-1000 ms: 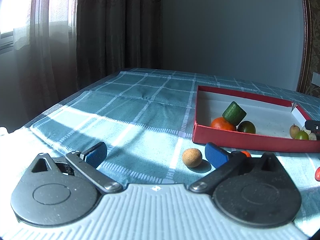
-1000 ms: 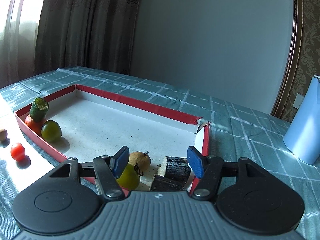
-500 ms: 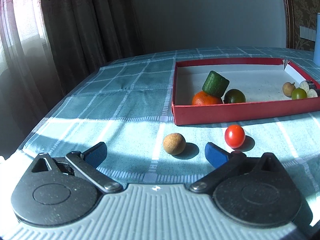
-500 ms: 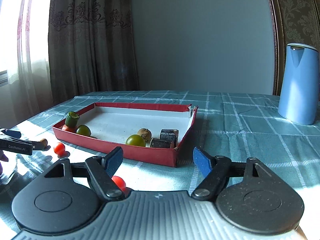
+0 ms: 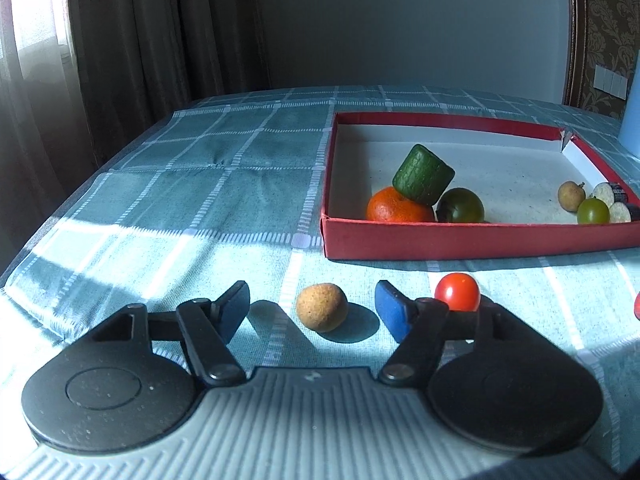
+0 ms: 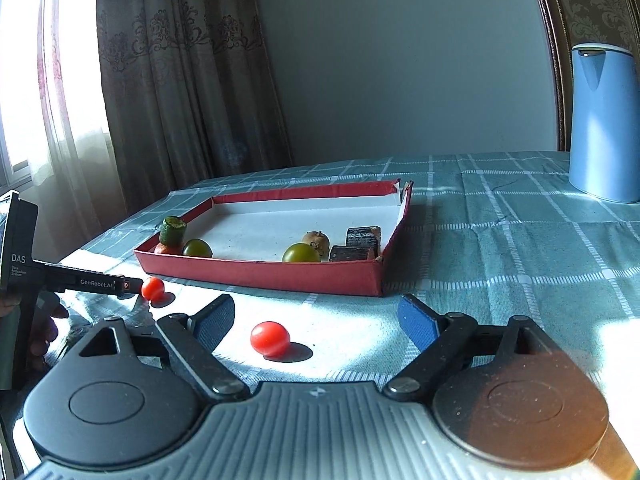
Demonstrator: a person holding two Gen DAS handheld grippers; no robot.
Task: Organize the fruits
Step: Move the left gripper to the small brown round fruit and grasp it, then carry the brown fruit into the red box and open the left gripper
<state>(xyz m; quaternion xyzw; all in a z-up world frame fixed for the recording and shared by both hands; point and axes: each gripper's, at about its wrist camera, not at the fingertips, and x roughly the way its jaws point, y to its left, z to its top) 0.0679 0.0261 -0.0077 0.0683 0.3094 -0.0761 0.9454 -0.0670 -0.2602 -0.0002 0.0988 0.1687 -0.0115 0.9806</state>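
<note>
Many fruits sit in the red box [image 5: 460, 246]. Left gripper [image 5: 310, 310] is closing around the brown ball [image 5: 321, 307], not touching; right gripper [image 6: 316, 322] is opening, empty, near a red tomato [image 6: 270, 338] at bottom middle.

The tray [image 5: 472, 236] sits on the tablecloth [image 5: 208, 200], fruit inside along its near wall. Before it lie a round fruit [image 5: 322, 307] and, rightward, a tomato [image 5: 457, 291].

The left tool [image 5: 312, 310] is closing round the brown fruit [image 5: 321, 307] (untouched); the right tool [image 6: 316, 320] is opening.
</note>
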